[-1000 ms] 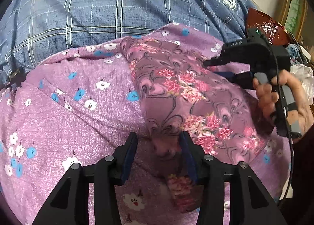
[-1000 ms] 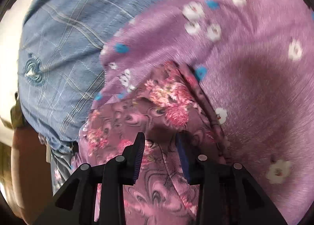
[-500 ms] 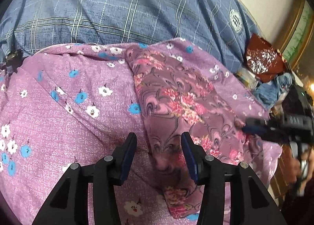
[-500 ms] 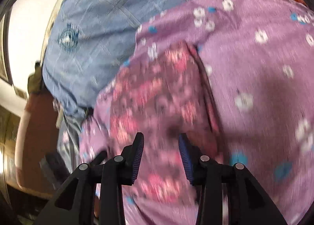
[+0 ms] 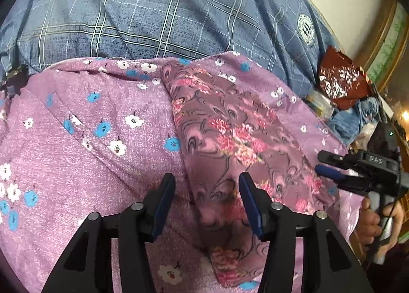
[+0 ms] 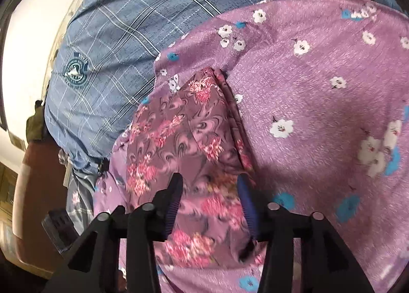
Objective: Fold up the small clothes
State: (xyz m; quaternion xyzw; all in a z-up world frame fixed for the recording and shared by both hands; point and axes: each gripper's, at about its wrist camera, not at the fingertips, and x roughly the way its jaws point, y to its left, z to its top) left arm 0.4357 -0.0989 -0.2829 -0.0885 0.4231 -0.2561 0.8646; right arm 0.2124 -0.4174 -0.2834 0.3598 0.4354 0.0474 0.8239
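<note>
A: Where's the garment?
B: The folded floral garment (image 5: 230, 137) lies on the purple flowered sheet (image 5: 84, 160), over the blue plaid bed cover (image 5: 153, 17).
A: What has changed?
B: The right claw (image 6: 209, 190) has pulled back, jaws opening, gripping nothing. The left claw (image 5: 204, 198) is opening too, empty. This fold looks finished.

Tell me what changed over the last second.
The right tongs pulled back off the patterned garment to its near right edge; their jaws are opening, gripping nothing. The left tongs are opening too, straddling the garment's fold. The garment stayed folded on the purple floral cloth.
</note>
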